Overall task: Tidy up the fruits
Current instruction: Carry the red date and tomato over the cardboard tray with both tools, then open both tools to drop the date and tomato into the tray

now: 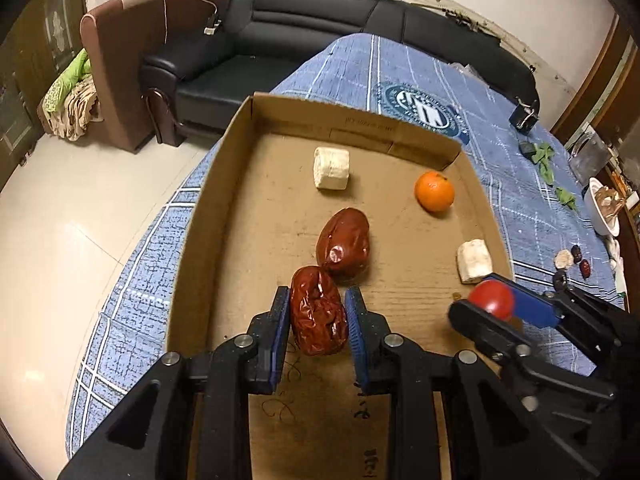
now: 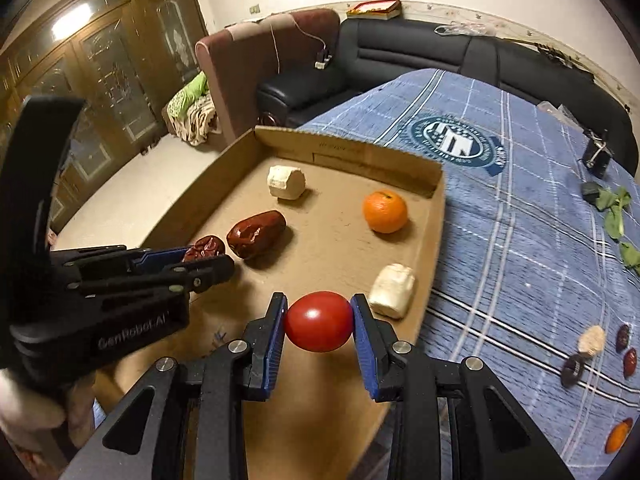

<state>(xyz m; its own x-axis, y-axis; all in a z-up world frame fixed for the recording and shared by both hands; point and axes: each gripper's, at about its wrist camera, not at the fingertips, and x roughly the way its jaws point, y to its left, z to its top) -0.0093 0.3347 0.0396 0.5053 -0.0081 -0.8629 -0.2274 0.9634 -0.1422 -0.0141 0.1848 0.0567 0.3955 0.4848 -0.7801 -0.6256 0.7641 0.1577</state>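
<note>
Two fruits are in our tongs at this moment. Our left tongs point(image 1: 318, 318) sit around a wrinkled date point(image 1: 318, 312) low over the near part of the tray point(image 1: 224, 184); the left pad touches it, while a slim gap shows at the right pad, so we judge the grip loose or just releasing. It hangs beside a second date point(image 1: 344, 244), which suggests like is being set with like. Our right tongs point(image 2: 319, 322) are clamped on a tomato point(image 2: 319, 322), both pads pressed to its sides, above the tray's near right corner, just beside a white chunk point(image 2: 392, 290). Already lying in the tray are an orange point(image 2: 385, 212) and another white chunk point(image 2: 286, 182), each well apart from the others, seemingly one zone per kind. More small fruit point(image 2: 624, 350) remain on the blue cloth point(image 2: 520, 240) to the right, so we judge the sorting partway done. Whether the cloth covers a counter or a bed, we cannot tell.
</note>
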